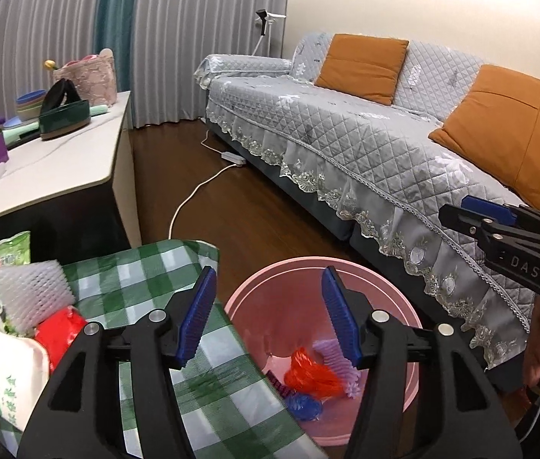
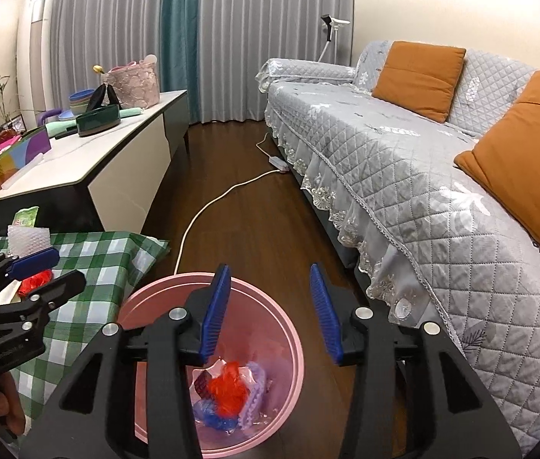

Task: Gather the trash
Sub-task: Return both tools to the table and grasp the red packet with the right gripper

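Pink bin [image 2: 292, 329], lower centre, is part-filled; wrappers [image 1: 33, 306] are left on the checked surface [image 1: 208, 394], lower left; both jaws are released, empty.

Living room behind the work

A grey quilted sofa [image 2: 403, 160] carries two orange cushions [image 2: 420, 76]; a white power cord [image 2: 208, 206] crosses the dark wood floor [image 2: 254, 229], and grey curtains [image 2: 109, 30] hang behind a white sideboard [image 2: 117, 164].

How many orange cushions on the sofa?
2. The far cushion leans on the backrest of the sofa near its far end; the near cushion leans on the backrest closer to the camera, partly cut off at the frame edge.
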The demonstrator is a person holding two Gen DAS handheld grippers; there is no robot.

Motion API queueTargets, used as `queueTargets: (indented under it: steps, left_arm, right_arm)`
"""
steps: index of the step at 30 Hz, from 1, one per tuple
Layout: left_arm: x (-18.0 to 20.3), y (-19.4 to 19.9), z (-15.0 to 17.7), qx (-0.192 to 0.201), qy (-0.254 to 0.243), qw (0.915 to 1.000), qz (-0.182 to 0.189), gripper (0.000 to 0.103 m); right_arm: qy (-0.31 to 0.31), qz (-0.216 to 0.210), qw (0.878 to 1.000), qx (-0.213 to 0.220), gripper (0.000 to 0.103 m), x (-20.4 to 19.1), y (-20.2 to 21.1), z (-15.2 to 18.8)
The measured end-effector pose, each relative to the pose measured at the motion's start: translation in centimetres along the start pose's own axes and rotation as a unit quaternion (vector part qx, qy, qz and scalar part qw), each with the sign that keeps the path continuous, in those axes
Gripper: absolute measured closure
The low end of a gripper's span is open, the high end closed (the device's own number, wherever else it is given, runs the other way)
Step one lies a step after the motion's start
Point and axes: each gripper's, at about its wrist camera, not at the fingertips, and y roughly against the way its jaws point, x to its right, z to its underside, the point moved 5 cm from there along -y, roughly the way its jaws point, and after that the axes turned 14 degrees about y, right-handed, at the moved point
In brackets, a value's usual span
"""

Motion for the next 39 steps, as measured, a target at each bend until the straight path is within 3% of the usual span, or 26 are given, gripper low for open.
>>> queueTargets:
  steps: [7, 15, 28, 39]
  left_arm:
    - [-1.9, 3.9, -0.3, 0.017, 0.011, 0.9997, -0.014, 0.047]
    - [-5.2, 9.8, -0.6, 0.046, 0.023, 0.9979, -0.04, 0.047]
    - [-13.9, 19.2, -0.7, 0.081, 0.026, 0.9898, -0.115, 0.047]
    - [-22.5, 19.8, 2.2, 0.083, 0.114, 0.9741, -0.177, 0.047]
  right_arm:
    - [0.0, -0.027, 0.999, 0.029, 0.058, -2.0, 1.5, -1.0]
    - [0.011, -0.083, 0.995, 0.063, 0.058, -7.1, 3.8, -2.4]
    - [0.032, -0.166, 0.982, 0.086, 0.058, -15.9, 5.2, -4.5]
    - [0.058, -0.208, 0.975, 0.059, 0.059, -21.8, 2.0, -4.5]
